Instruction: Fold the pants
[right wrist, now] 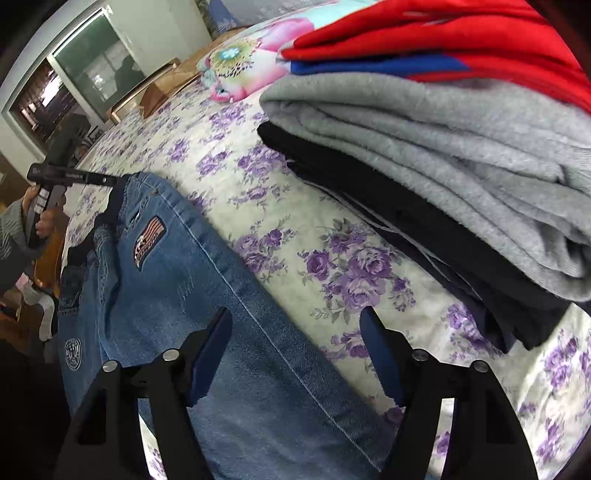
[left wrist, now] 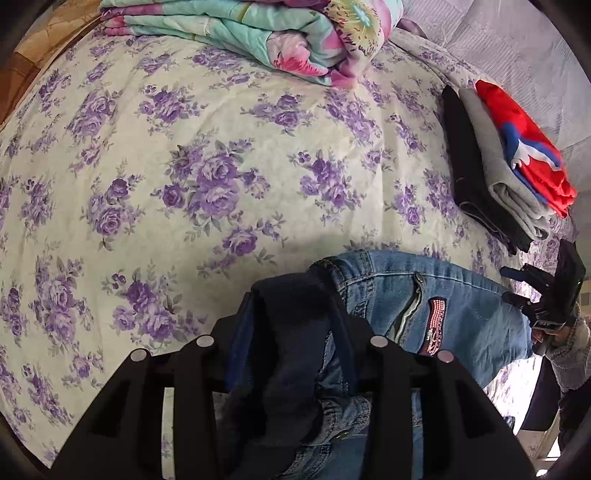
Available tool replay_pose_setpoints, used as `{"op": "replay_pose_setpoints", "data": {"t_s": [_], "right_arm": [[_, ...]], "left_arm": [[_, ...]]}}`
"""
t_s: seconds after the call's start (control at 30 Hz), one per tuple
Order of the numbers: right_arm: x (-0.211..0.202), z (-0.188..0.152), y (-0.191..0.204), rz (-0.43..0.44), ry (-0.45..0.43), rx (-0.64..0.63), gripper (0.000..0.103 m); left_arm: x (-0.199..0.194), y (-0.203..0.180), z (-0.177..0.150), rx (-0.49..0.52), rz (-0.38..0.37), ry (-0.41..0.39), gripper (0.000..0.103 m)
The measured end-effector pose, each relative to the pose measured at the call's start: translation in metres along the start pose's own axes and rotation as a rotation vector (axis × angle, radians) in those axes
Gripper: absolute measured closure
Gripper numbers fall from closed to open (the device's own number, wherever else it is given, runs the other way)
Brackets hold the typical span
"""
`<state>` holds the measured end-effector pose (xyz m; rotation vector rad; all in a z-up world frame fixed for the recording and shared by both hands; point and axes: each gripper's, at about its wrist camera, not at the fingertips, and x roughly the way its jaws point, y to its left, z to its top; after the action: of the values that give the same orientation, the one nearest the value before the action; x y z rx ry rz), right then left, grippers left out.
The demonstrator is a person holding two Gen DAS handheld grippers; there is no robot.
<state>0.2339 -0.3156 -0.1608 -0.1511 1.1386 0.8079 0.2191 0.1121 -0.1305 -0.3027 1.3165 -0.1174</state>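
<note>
Two grippers are working blue jeans (right wrist: 207, 280) lying on a floral bedspread (left wrist: 207, 177). Left gripper (left wrist: 295, 332) is apparently pinching the waistband; right gripper (right wrist: 295, 354) is straddling a leg, unclamped. Lifting now risks a one-sided drag.

The pants (right wrist: 207, 280) are blue denim with a striped red-and-white patch (right wrist: 149, 240). The bed sheet (left wrist: 184, 166) is cream with purple roses. A folded stack shows black (left wrist: 465, 158), grey (left wrist: 498, 162) and red-and-blue (left wrist: 524, 140) layers. The quilt (left wrist: 258, 33) is mint with pink flowers.
</note>
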Motion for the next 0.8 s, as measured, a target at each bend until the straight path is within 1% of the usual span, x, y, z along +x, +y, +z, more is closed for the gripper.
{"op": "replay_pose_setpoints", "data": {"t_s": [0.03, 0.1, 0.17, 0.23, 0.27, 0.3, 0.33, 0.37, 0.4, 0.43, 0.53, 0.63, 0.73, 0.77, 0.8], "right_arm": [[0.004, 0.000, -0.001, 0.014, 0.016, -0.007, 0.042], [0.013, 0.001, -0.003, 0.048, 0.049, -0.021, 0.053], [0.018, 0.001, -0.005, 0.066, 0.067, -0.032, 0.054], [0.022, 0.001, -0.009, 0.093, 0.076, -0.017, 0.055], [0.021, 0.001, -0.012, 0.104, 0.079, 0.005, 0.059], [0.021, 0.000, -0.011, 0.118, 0.090, 0.017, 0.072], [0.019, 0.000, -0.007, 0.130, 0.109, 0.013, 0.080], [0.016, -0.002, -0.002, 0.120, 0.122, -0.003, 0.091], [0.013, -0.004, 0.003, 0.106, 0.126, -0.020, 0.095], [0.008, -0.005, 0.008, 0.097, 0.121, -0.023, 0.096], [-0.012, -0.006, 0.026, 0.061, 0.072, -0.018, 0.098], [-0.033, -0.008, 0.049, 0.019, 0.038, -0.021, 0.098], [-0.052, -0.013, 0.075, -0.010, 0.019, -0.033, 0.098], [-0.058, -0.015, 0.083, -0.019, 0.018, -0.038, 0.098], [-0.063, -0.018, 0.091, -0.034, 0.015, -0.043, 0.098]], "left_arm": [[0.002, 0.003, 0.002, -0.013, -0.009, 0.004, 0.065], [0.008, 0.011, 0.005, -0.046, -0.031, 0.016, 0.071], [0.014, 0.018, 0.010, -0.081, -0.060, 0.033, 0.072], [0.015, 0.023, 0.011, -0.107, -0.076, 0.042, 0.074], [0.014, 0.024, 0.011, -0.116, -0.078, 0.042, 0.078], [0.012, 0.024, 0.011, -0.118, -0.077, 0.039, 0.081], [0.009, 0.024, 0.010, -0.115, -0.079, 0.034, 0.083], [0.005, 0.024, 0.009, -0.112, -0.083, 0.027, 0.086], [0.002, 0.025, 0.008, -0.117, -0.092, 0.020, 0.089], [-0.001, 0.028, 0.007, -0.128, -0.106, 0.015, 0.091], [-0.010, 0.034, 0.006, -0.158, -0.158, -0.001, 0.095], [-0.022, 0.032, 0.001, -0.149, -0.186, -0.019, 0.095], [-0.025, 0.030, -0.002, -0.154, -0.172, -0.013, 0.095], [-0.024, 0.031, -0.002, -0.173, -0.187, -0.003, 0.091], [-0.023, 0.033, -0.003, -0.194, -0.209, 0.005, 0.081]]}}
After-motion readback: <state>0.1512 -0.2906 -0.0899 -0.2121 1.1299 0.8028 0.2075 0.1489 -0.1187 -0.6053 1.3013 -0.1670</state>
